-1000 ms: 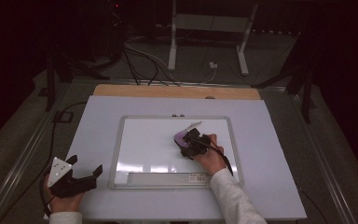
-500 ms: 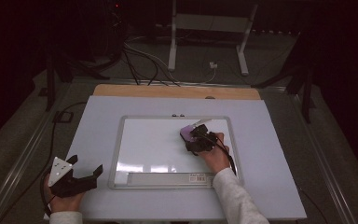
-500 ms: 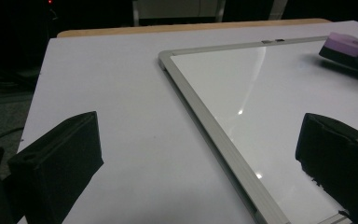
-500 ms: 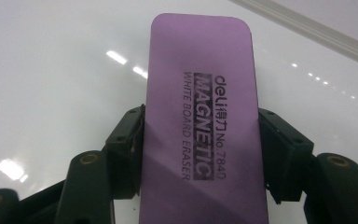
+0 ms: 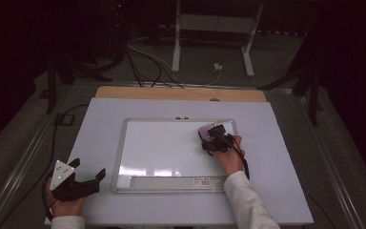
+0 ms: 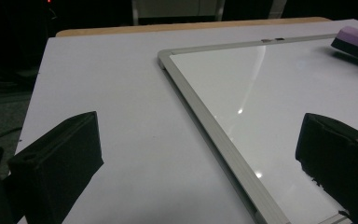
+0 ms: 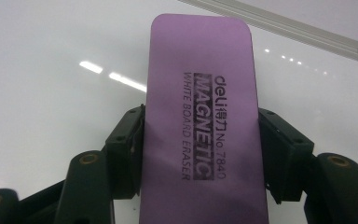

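In the high view, a white-topped table (image 5: 124, 114) is seen at centre frame, with a framed whiteboard (image 5: 162, 143) laid flat on it

The right gripper (image 5: 213, 138) is seen right of centre, at the board's upper right corner, carried by a hand with a pale sleeve (image 5: 245, 202) entering from the bottom edge. A purple eraser (image 5: 204, 130) is pinched between its jaws. In the right gripper view the eraser (image 7: 200, 116) is seen filling the middle of the frame, both black jaws pressed against its long sides; "MAGNETIC WHITE BOARD ERASER" is printed on its top. The eraser appears to be resting on the white surface, though contact underneath cannot be confirmed from this angle. The board's metal frame (image 7: 279, 23) is seen crossing the upper right of that picture

The left gripper (image 5: 83, 183) is seen at the lower left of the high view, on the table just beside the board's lower left corner, its jaws spread wide with nothing between them. In the left gripper view the whiteboard (image 6: 270, 93) takes up the right half, and the eraser (image 6: 354, 39) is noted at the far upper right corner
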{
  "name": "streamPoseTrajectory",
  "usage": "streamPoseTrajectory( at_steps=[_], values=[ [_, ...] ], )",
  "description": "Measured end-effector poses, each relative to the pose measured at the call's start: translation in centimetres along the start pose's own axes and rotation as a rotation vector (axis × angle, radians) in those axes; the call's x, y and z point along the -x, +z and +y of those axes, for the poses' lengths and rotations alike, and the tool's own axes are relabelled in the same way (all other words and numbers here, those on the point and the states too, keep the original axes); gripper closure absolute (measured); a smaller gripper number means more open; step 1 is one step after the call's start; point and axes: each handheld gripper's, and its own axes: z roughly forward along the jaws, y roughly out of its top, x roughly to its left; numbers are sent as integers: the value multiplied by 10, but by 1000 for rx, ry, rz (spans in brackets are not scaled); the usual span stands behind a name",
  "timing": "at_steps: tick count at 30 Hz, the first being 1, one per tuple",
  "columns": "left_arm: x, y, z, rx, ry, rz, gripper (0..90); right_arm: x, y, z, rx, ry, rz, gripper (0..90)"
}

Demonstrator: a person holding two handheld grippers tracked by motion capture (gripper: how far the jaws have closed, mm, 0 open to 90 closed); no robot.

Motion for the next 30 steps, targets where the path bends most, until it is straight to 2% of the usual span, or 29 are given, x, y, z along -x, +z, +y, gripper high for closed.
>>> streamPoseTrajectory(
  at_steps=[7,15,24,30],
  values=[
    [0,0,1,2,1,-2,13,11,-2,-4,-4,20,-31,403],
    [1,2,1,3,1,-7,13,21,-8,-7,4,36,-46,402],
    [1,2,1,1,0,-6,13,27,-9,-9,11,58,-62,402],
    [1,1,1,4,-1,-6,13,30,-5,-8,12,91,-73,402]
  ],
)
